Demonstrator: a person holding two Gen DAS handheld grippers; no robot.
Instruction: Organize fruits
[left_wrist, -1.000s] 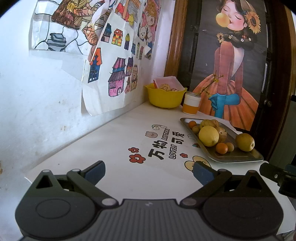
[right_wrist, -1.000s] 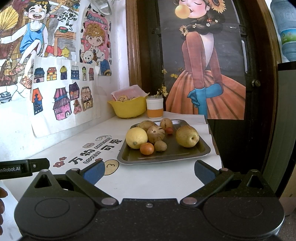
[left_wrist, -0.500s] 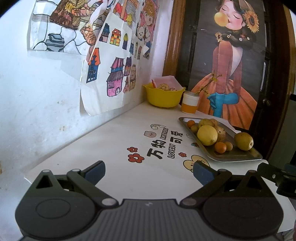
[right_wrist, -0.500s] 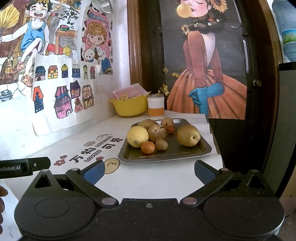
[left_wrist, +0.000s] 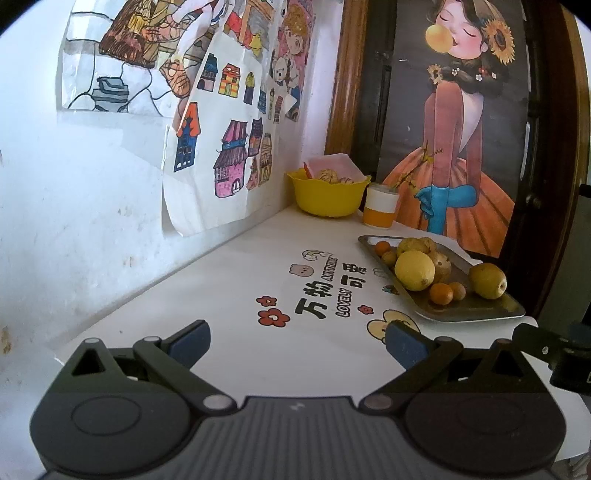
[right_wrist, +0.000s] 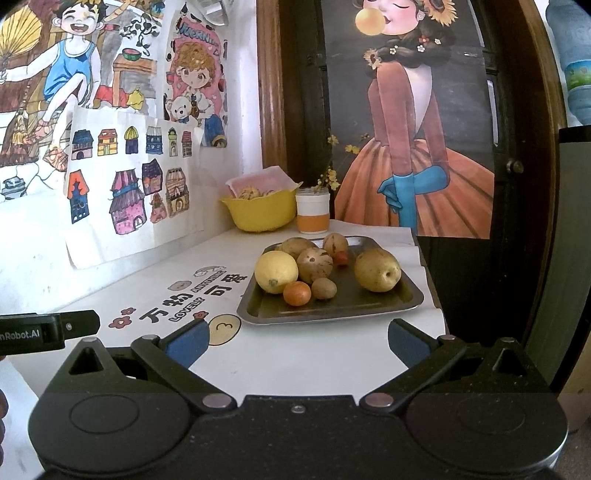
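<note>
Right wrist view: right gripper (right_wrist: 295, 341) spread wide, holding nothing, hovering over white table (right_wrist: 295, 362) just near of the metal tray (right_wrist: 332, 312). Tray holds lemon (right_wrist: 276, 271), small orange (right_wrist: 297, 293), pear (right_wrist: 377, 270) and several brownish fruits, lemon and orange touching. Far behind: yellow bowl (right_wrist: 260, 212) and orange-banded cup (right_wrist: 312, 215) by the wall, posters above. Nothing between fingers and tray. Left wrist view: left gripper (left_wrist: 297, 341) also wide open, empty, over bare table left of the tray (left_wrist: 476, 314); other gripper's tip at right edge.
</note>
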